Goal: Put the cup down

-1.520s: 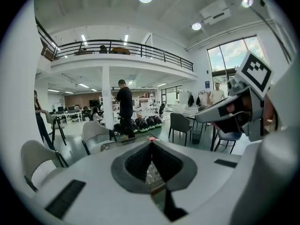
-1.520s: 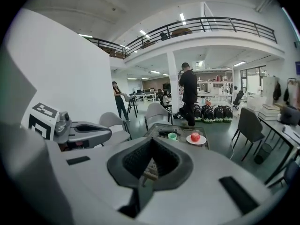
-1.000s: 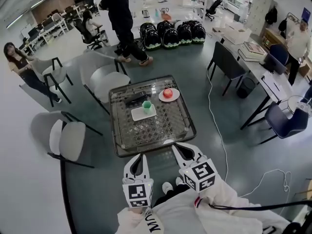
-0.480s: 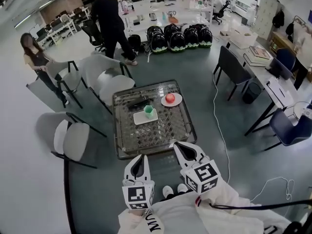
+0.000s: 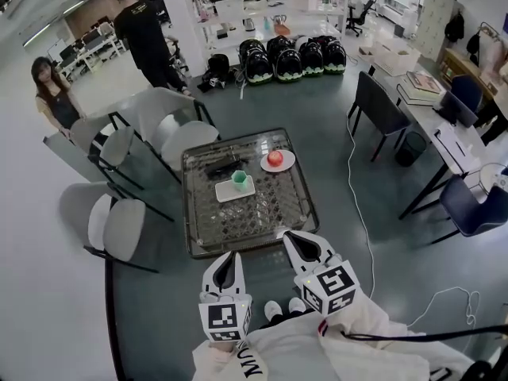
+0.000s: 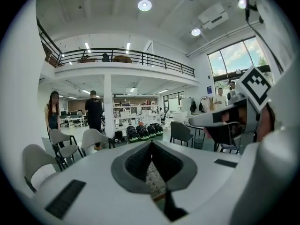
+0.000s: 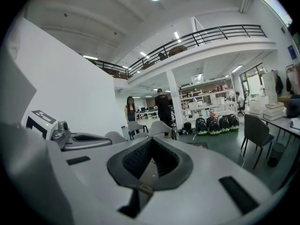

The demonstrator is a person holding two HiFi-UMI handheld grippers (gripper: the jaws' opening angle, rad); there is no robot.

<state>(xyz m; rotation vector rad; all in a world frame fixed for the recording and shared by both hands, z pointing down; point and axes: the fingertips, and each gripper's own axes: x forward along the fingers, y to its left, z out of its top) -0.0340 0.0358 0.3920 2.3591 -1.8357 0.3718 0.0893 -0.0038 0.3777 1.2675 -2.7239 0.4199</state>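
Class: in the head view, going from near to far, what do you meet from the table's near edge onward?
First the table edge → green cup → red fruit → row of black bags.

Right tongs (image 7: 151, 139), white with dark grey ribbed pads: jaws closed tip to tip, nothing between them. Left tongs (image 7: 93, 140) just beside, at left. Behind: white shell chairs (image 7: 159, 127), two standing people (image 7: 164, 108), row of black bags with green trim (image 7: 214, 124), dark grey chair (image 7: 255, 132) at right.
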